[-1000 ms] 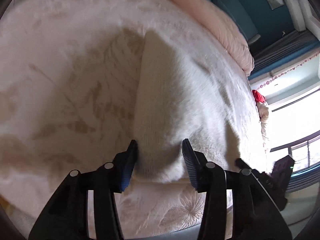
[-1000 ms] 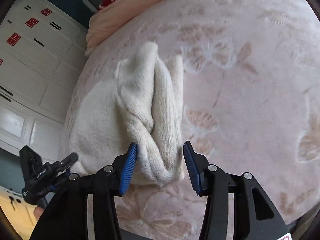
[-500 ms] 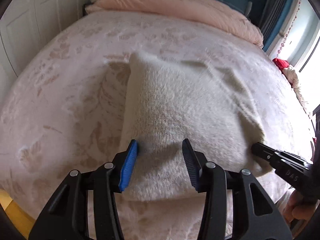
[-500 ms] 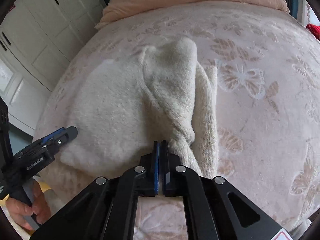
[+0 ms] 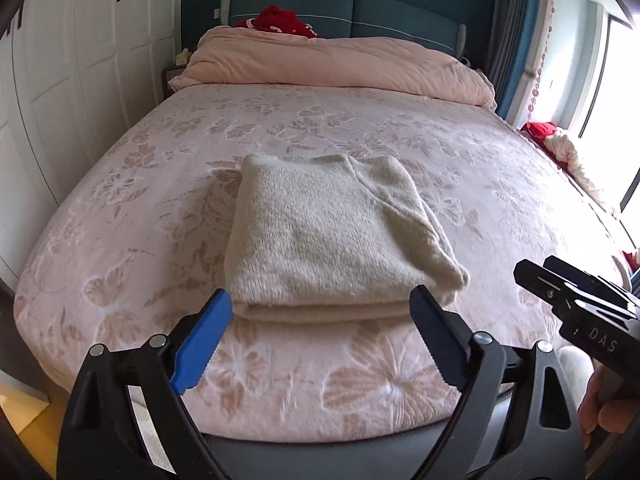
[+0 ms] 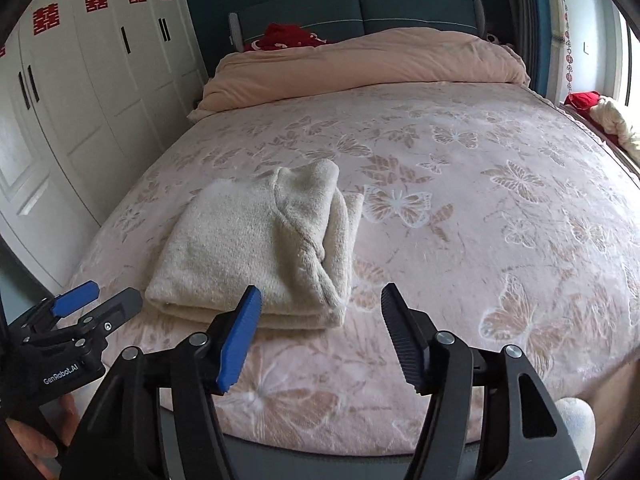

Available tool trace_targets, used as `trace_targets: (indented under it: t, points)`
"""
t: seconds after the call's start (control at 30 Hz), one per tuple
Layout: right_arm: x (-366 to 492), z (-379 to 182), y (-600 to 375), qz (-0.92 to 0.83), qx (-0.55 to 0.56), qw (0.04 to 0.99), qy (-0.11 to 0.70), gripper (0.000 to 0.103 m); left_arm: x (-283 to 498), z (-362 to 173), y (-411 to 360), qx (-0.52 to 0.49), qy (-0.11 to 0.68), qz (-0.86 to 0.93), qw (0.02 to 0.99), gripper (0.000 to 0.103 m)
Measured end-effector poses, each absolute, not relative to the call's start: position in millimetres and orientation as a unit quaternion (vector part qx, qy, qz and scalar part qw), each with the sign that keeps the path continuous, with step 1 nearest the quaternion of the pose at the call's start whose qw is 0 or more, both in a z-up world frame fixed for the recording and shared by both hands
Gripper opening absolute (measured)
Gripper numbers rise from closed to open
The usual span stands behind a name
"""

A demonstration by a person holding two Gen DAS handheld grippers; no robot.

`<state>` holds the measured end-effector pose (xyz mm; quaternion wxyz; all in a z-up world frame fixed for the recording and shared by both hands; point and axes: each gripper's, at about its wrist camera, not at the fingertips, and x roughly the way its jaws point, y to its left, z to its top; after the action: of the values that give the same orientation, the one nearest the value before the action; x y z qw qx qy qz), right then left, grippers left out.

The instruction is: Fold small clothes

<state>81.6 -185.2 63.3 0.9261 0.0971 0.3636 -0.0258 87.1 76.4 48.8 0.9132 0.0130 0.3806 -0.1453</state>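
A cream knitted garment (image 5: pixel 332 236) lies folded in a thick rectangle on the pink butterfly-patterned bed cover (image 5: pixel 500 184), near the bed's front edge. My left gripper (image 5: pixel 320 294) hovers just in front of its near edge. Its jaws are opening wide and the pads are off the cloth. My right gripper (image 6: pixel 321 291) hangs by the garment's (image 6: pixel 256 248) front right corner, jaws also opening, with nothing between them. Each gripper shows in the other's view: the right gripper (image 5: pixel 532 276) at the right edge, the left gripper (image 6: pixel 96 300) at the lower left, both held by a hand.
A rolled pink duvet (image 5: pixel 340 64) lies across the head of the bed, with a red cloth (image 5: pixel 280 20) against the teal headboard. White wardrobe doors (image 6: pixel 80 100) line the left side. A red and cream pile (image 5: pixel 560 140) sits by the window at right.
Both grippers have let go of the garment and drawn back and upward from it. The right one shut briefly, then opened. The garment now rests folded on the bed.
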Motion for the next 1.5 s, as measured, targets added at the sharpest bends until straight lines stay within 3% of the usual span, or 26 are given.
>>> trace_targets:
  t: [0.1, 0.37, 0.77, 1.5]
  points:
    - [60.7, 59.0, -184.2, -0.048, 0.113, 0.927, 0.354, 0.073, 70.0, 51.9, 73.4, 0.034, 0.375, -0.140, 0.916, 0.091]
    - [31.8, 32.0, -170.9, -0.091, 0.081, 0.927, 0.354, 0.083, 42.4, 39.5, 79.7, 0.056, 0.362, -0.124, 0.922, 0.091]
    - [22.1, 4.3, -167.8, -0.100, 0.069, 0.920, 0.374, 0.086, 28.2, -0.7, 86.8, 0.041, 0.384, -0.101, 0.917, 0.091]
    - [23.1, -2.1, -150.7, -0.097, 0.043, 0.920, 0.378, 0.086, 22.6, -10.3, 86.5, 0.051, 0.386, -0.082, 0.918, 0.091]
